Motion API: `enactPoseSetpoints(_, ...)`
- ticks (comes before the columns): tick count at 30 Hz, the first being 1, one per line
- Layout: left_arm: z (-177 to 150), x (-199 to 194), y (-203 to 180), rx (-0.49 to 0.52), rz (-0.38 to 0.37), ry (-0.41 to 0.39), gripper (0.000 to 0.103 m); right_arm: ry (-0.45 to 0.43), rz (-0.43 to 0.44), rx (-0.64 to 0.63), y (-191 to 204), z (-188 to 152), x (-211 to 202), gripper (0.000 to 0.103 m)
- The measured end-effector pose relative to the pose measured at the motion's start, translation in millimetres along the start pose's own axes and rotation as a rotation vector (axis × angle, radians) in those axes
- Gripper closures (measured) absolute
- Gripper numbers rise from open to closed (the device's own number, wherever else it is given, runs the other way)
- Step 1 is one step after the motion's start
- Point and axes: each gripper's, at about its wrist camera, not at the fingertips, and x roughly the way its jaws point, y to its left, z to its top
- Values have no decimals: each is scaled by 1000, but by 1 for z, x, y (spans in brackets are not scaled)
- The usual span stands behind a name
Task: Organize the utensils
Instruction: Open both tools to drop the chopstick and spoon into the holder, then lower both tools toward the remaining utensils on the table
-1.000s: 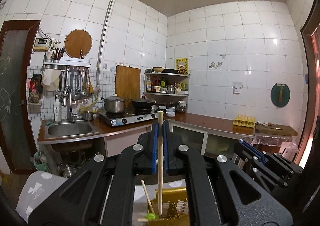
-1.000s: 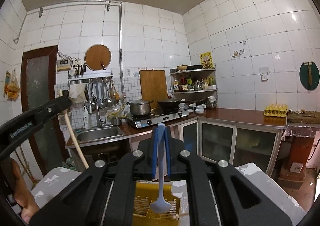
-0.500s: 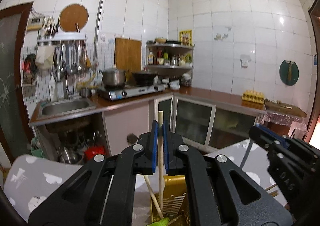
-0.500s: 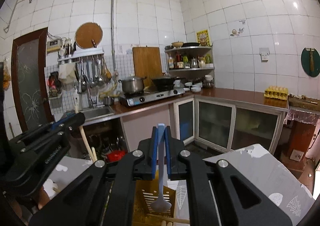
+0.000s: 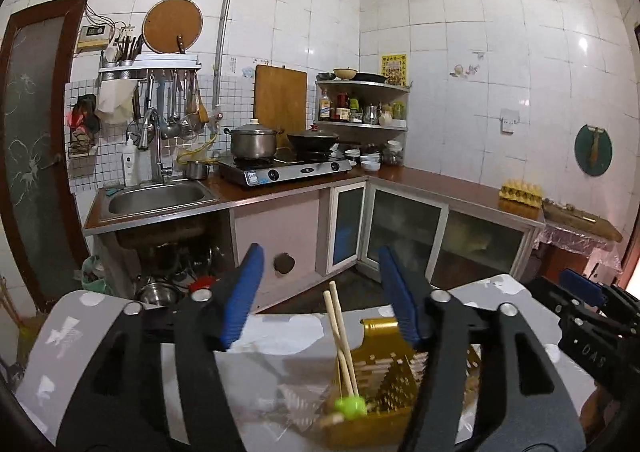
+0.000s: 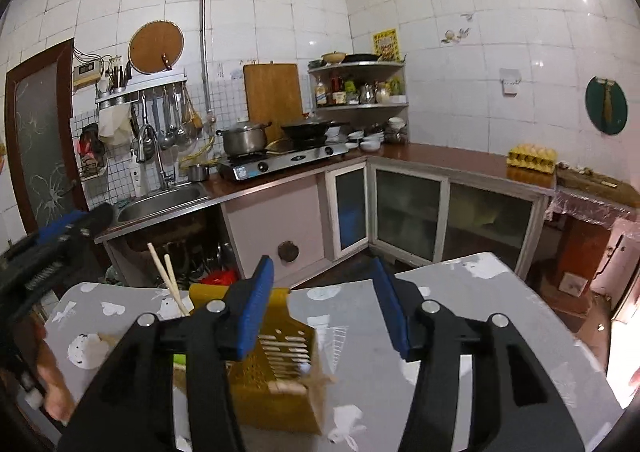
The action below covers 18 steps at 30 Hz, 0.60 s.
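A yellow slotted utensil basket (image 5: 380, 384) sits on the grey patterned table (image 6: 460, 324), just below and ahead of both grippers. Two wooden chopsticks (image 5: 340, 336) lean upright in it beside something green (image 5: 350, 406). The left gripper (image 5: 320, 292) and right gripper (image 6: 322, 304) tilt slightly downward; both jaws have just been opening and stand apart, nothing between them.
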Motion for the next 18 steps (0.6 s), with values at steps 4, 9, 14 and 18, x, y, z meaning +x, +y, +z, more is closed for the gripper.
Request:
enactPoseSetpoints(4, 3, -42, 12, -22, -17, 8, 18, 15, -12, 28, -14, -4, -39, 45)
enactPoseSetpoints(9, -13, -85, 22, -9, -11, 5, 5, 21, -28, 11, -14, -19, -79, 28)
enactPoseSetpoints(14, -52, -104, 32, 14, 1, 83, 5, 54, -25, -18, -5, -56, -106, 16)
enactPoseSetpoints(18, -89, -103, 41, 8, -13, 177, 5, 113, -18, -25, 1, -91, -110, 9)
